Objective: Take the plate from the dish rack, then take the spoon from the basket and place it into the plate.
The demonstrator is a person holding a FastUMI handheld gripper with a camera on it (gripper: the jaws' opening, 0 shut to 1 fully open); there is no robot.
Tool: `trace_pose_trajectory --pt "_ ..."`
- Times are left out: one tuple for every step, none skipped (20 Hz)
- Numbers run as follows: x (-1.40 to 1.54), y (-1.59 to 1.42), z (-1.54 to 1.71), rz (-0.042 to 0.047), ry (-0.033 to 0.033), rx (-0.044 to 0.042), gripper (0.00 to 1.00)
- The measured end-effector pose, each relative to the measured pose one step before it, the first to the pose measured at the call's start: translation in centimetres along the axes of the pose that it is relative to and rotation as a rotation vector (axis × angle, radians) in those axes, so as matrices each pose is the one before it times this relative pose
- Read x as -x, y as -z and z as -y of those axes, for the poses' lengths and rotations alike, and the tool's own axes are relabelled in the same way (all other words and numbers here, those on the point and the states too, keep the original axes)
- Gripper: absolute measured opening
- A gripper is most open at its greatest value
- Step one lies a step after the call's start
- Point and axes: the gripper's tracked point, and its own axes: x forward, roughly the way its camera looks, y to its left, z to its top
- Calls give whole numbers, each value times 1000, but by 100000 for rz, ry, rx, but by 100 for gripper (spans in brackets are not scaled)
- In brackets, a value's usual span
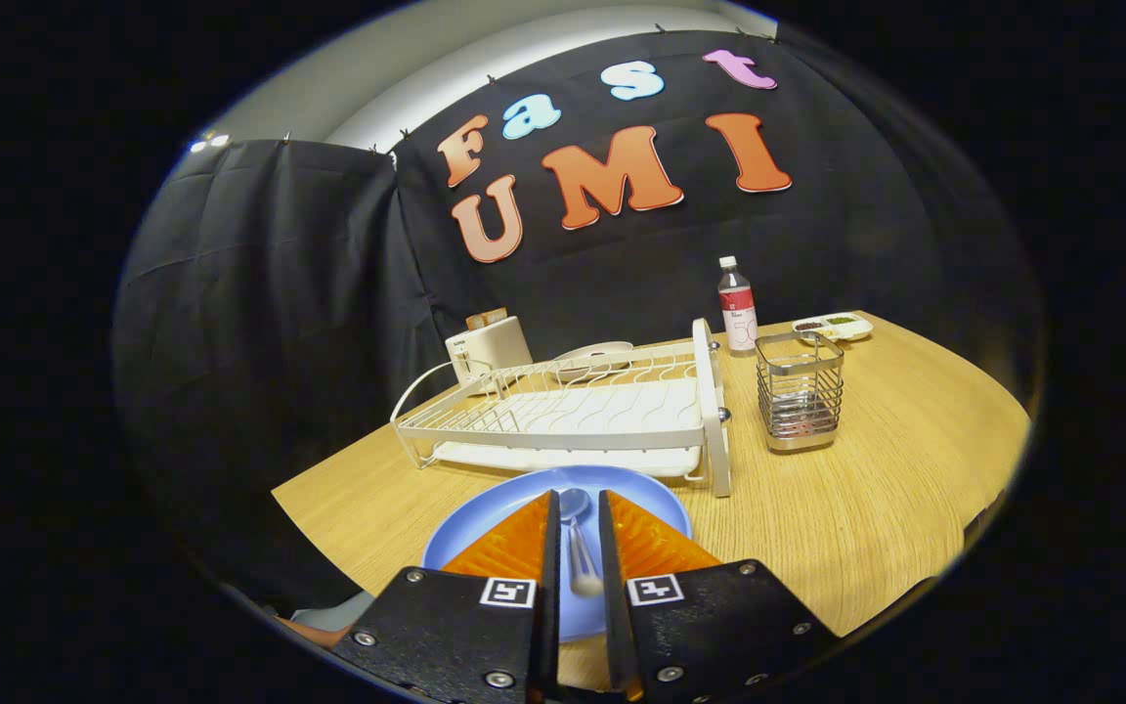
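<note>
A blue plate (485, 513) lies on the wooden table just in front of the white dish rack (563, 411). A metal spoon (578, 543) rests in the plate, bowl pointing toward the rack, handle toward me. My gripper (580, 501) hovers over the plate with the spoon lying in the narrow gap between its fingers. A sliver of space shows on both sides of the handle, so the fingers are slightly open and do not press on it. The wire basket (800, 391) stands right of the rack and looks empty.
A white toaster (488, 350) and a white dish (594, 357) sit behind the rack. A bottle (737, 305) and a small tray of seasonings (832, 326) stand at the back right. Bare table (866, 499) stretches to the right of the plate.
</note>
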Motion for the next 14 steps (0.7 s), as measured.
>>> trace_pose_trajectory --pt "-118 -282 -9 851 536 -653 23" --pt "97 -407 26 1077 94 124 34" --pt "-167 -789 78 1796 407 357 40" --pt "-98 -685 81 1731 575 1047 51" --pt "26 -935 121 1967 1088 703 56" --pt "64 -738 62 1716 578 745 64" --pt "89 -963 -208 2188 157 617 68" --pt "21 -1101 -166 2346 127 631 74" --pt "47 -1158 -101 2703 495 380 77" --pt "84 -1267 -96 2879 492 584 81" --pt "8 -1260 33 2938 678 759 82" --pt "5 -1204 85 2779 1331 1145 85" --pt "34 -1244 259 2844 1640 1844 86" --pt "119 -1038 233 2264 1802 1488 88"
